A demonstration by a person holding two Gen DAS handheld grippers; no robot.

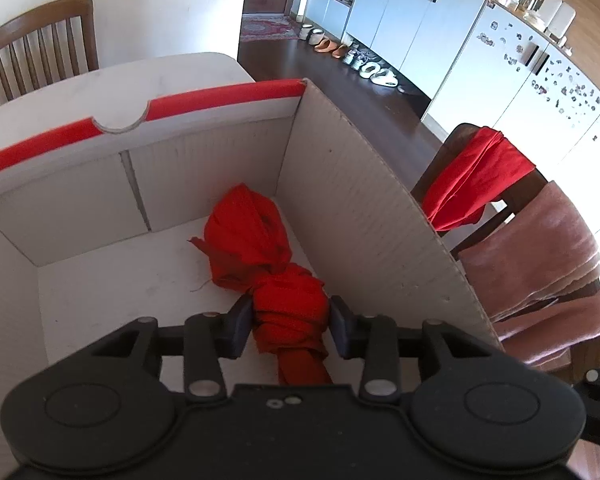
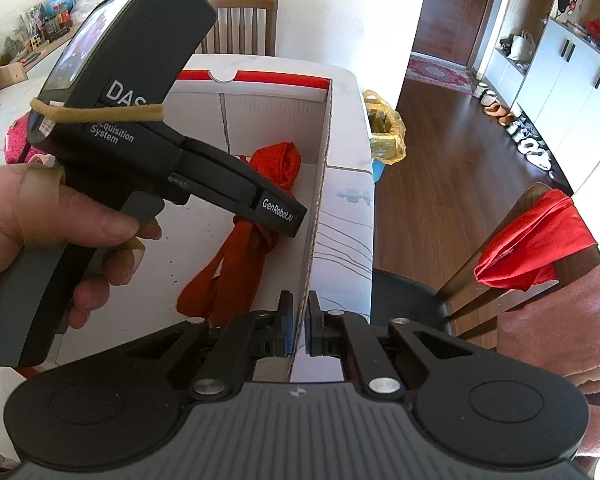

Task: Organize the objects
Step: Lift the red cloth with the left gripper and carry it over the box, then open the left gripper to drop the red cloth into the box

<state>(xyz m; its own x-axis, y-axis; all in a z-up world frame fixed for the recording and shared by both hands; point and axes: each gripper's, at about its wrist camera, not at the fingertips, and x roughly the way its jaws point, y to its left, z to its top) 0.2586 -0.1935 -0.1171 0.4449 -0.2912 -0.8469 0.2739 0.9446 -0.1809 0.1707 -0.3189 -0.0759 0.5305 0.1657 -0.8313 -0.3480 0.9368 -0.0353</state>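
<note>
While your left gripper [image 1: 290, 322] clamps the knot of the soft, light red cloth [image 1: 260, 248] inside the box [image 1: 340, 168], your right gripper [image 2: 300, 330] pinches the box's thin right wall, so grip bunched folds.

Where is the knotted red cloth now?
The red cloth lies inside the white box, near its right wall, clamped by the left hand-held gripper.

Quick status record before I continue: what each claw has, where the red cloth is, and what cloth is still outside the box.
left claw: shut on knotted red cloth, inside the box
right claw: shut on the box's side wall
box: white corrugated, red rim, on the white table
cloth position: far end on box floor, near right wall
outside box: red cloth draped on chair back; pink towel beside it
</note>
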